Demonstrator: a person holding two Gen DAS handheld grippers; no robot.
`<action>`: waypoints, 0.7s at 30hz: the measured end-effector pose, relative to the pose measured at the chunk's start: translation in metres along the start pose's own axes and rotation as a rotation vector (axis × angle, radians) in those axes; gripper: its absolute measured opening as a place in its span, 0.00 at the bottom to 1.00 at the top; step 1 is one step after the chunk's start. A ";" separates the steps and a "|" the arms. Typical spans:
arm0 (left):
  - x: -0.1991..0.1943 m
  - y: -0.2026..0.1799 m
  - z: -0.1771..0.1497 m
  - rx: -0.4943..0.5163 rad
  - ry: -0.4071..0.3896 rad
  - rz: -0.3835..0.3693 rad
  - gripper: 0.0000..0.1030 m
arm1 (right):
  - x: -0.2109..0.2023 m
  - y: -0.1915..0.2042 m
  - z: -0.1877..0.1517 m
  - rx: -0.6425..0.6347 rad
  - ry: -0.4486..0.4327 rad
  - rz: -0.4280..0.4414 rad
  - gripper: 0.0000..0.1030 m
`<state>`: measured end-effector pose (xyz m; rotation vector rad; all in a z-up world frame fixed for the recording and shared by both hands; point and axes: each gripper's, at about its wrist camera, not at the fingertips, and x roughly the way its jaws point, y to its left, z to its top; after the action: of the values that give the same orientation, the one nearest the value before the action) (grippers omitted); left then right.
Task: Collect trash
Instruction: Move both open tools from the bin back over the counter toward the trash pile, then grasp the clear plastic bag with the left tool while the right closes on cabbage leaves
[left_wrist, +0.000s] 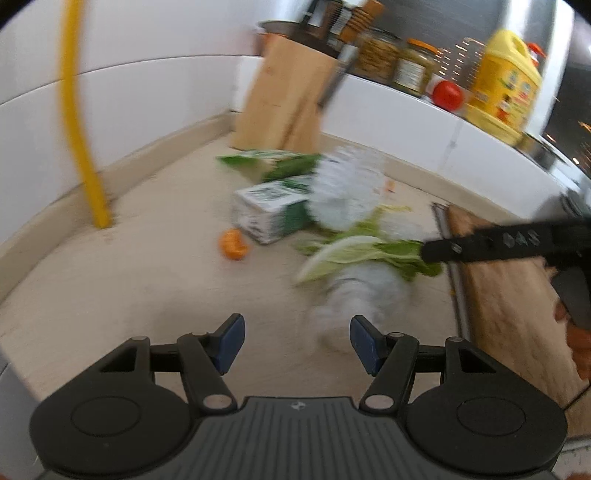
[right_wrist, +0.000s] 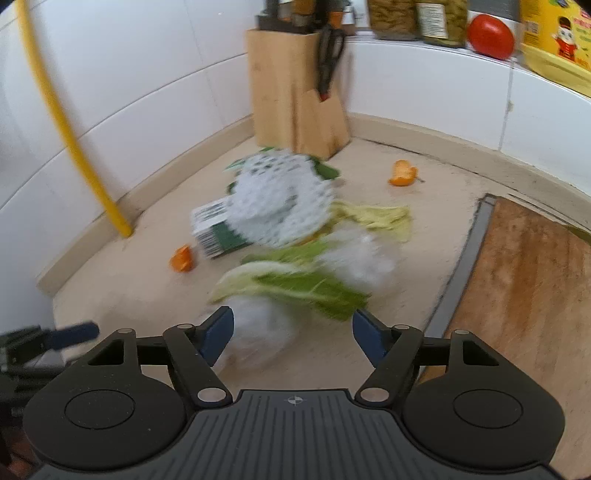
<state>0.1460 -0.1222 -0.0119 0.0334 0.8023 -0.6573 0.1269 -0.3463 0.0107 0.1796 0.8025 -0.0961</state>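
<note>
Left tongs and right tongs both gape empty at the lower frame; cabbage leaves litter the table at centre.

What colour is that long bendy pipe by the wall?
Yellow. The pipe shows best in the right wrist view.

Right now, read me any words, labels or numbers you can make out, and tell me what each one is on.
None reads clearly.
Green and white carton: print too blurred.
Yellow jug: label with a cartoon figure, lettering too small.
Glass jars: labels illegible.
Right gripper, seen from the left wrist: raised marks on the black finger, unreadable.
</note>
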 end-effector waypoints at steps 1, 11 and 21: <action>0.005 -0.005 0.002 0.019 0.006 -0.013 0.55 | 0.002 -0.004 0.002 0.004 -0.001 -0.004 0.76; 0.052 -0.030 0.025 0.102 0.035 -0.092 0.59 | 0.020 -0.032 0.018 0.030 0.014 -0.015 0.77; 0.057 -0.032 0.014 0.084 0.078 -0.117 0.32 | 0.027 -0.028 0.033 -0.089 -0.003 0.051 0.76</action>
<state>0.1666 -0.1820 -0.0340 0.0897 0.8556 -0.8042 0.1641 -0.3811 0.0102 0.1159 0.7974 -0.0122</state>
